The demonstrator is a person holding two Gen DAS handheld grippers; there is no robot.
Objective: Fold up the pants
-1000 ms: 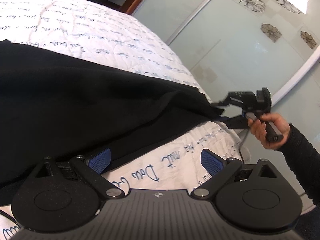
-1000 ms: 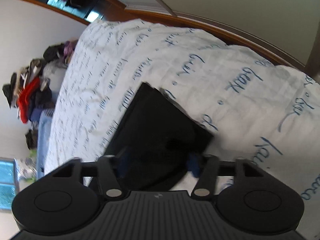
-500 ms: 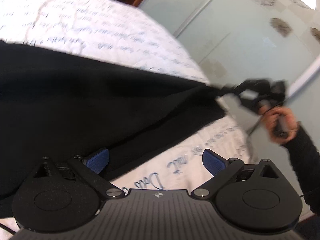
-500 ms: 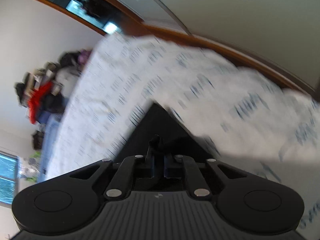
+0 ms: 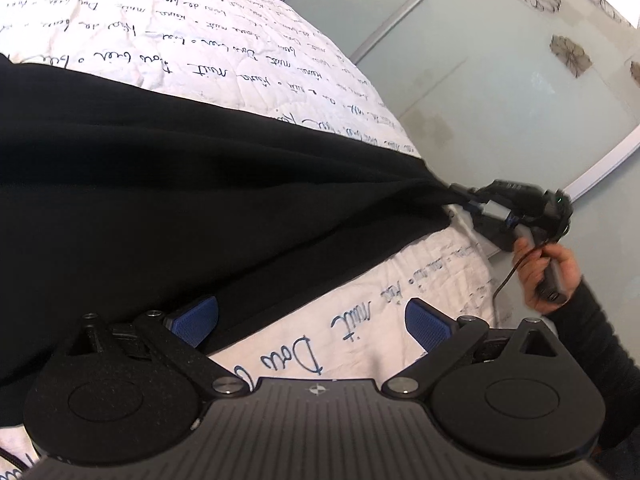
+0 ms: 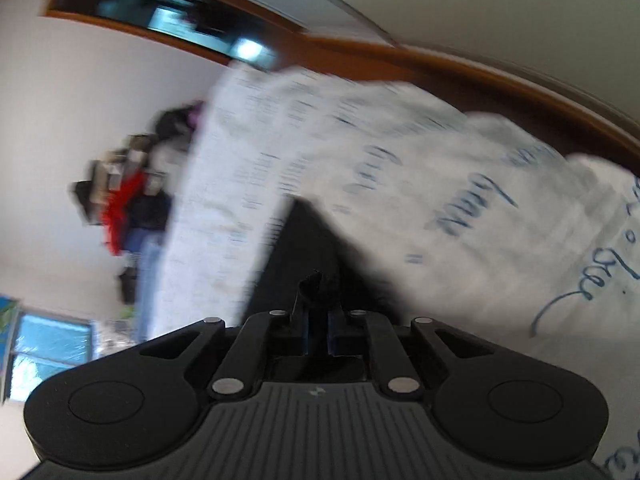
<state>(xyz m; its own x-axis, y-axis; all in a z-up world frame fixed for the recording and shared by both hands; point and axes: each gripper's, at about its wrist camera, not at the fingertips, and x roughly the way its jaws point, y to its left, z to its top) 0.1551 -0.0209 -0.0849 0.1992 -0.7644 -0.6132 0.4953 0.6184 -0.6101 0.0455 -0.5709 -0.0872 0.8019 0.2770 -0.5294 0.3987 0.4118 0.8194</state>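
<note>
My right gripper (image 6: pixel 318 330) has just clamped on a corner of the black pants (image 5: pixel 168 200), stretched across the bedspread (image 5: pixel 248 40); my left gripper (image 5: pixel 312 320) gapes at their near edge, above script reading "Dou".

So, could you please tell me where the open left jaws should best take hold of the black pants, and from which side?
Probably the near hem of the black pants, coming in low from the bed's front edge. That hem lies flat on the white quilt beside the left gripper, whose jaws stand open, while the right gripper already pinches the far corner taut.
</note>
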